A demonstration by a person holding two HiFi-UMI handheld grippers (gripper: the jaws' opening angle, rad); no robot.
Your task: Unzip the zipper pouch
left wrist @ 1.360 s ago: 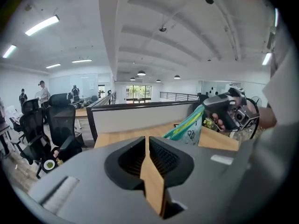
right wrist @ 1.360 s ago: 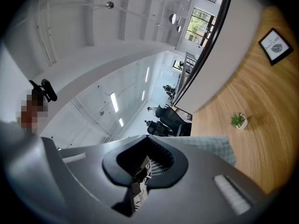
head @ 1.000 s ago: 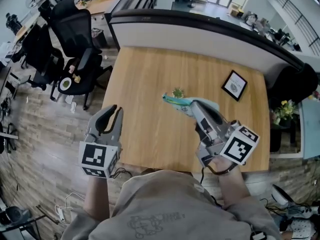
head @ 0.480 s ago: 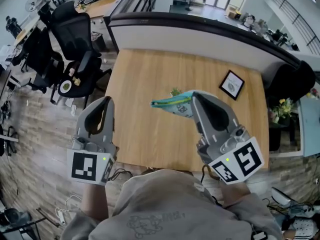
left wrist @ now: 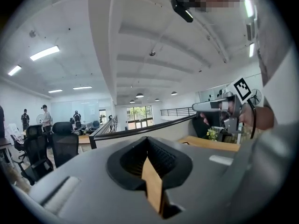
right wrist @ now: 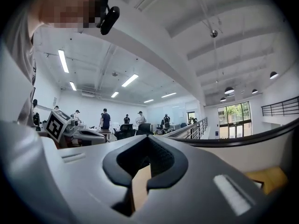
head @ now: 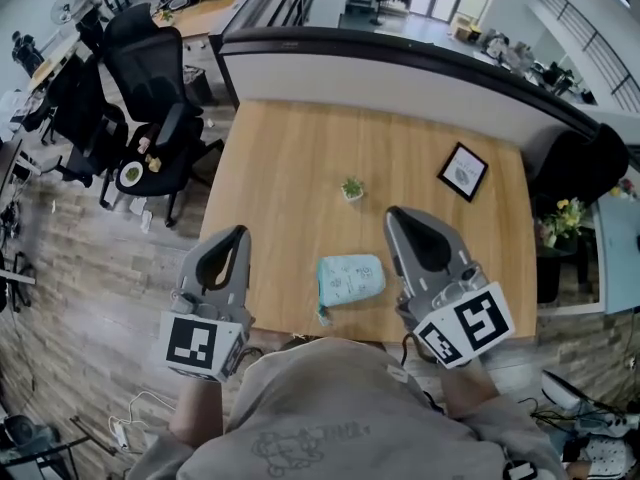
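Observation:
The light teal zipper pouch [head: 350,279] lies flat on the wooden table [head: 285,173] near its front edge, between the two grippers, and neither one touches it. My left gripper [head: 238,234] is raised to the pouch's left, shut and empty; in the left gripper view [left wrist: 148,146] its jaws meet with nothing between them. To the pouch's right my right gripper [head: 393,214] is also raised, shut and empty, and its own view [right wrist: 148,144] shows the jaws closed together. Both gripper views point out over the room, so the pouch is hidden in them.
A tiny potted plant [head: 352,187] and a small framed picture [head: 465,171] stand farther back on the table. A curved partition wall [head: 400,68] borders the far edge. Black office chairs [head: 150,73] stand on the floor to the left.
The pouch hung in the air at the right gripper's tip before; it now lies on the table near the front edge. Both grippers have drawn back and the left one has shut.

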